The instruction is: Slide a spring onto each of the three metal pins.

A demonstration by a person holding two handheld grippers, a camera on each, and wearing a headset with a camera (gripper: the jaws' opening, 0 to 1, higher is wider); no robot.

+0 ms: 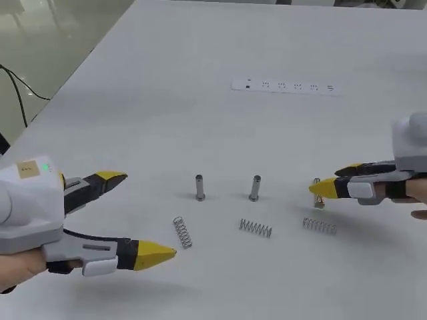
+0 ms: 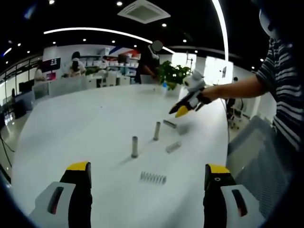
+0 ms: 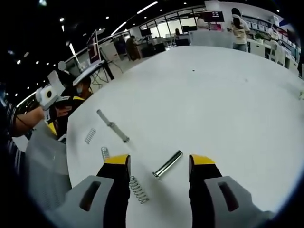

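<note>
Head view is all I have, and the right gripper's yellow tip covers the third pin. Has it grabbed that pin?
Observer: No. In the right gripper view the right gripper is open, and the third pin lies between its jaws, touching neither.
Operator: Is that pin upright like the other two?
Observer: It seems not. In the left gripper view it looks tipped onto its side, while the near pin and the middle pin stand upright.
Operator: And where is the left gripper aimed?
Observer: In the left gripper view, one spring lies straight ahead of the left gripper, roughly centred between its open jaws.
</note>
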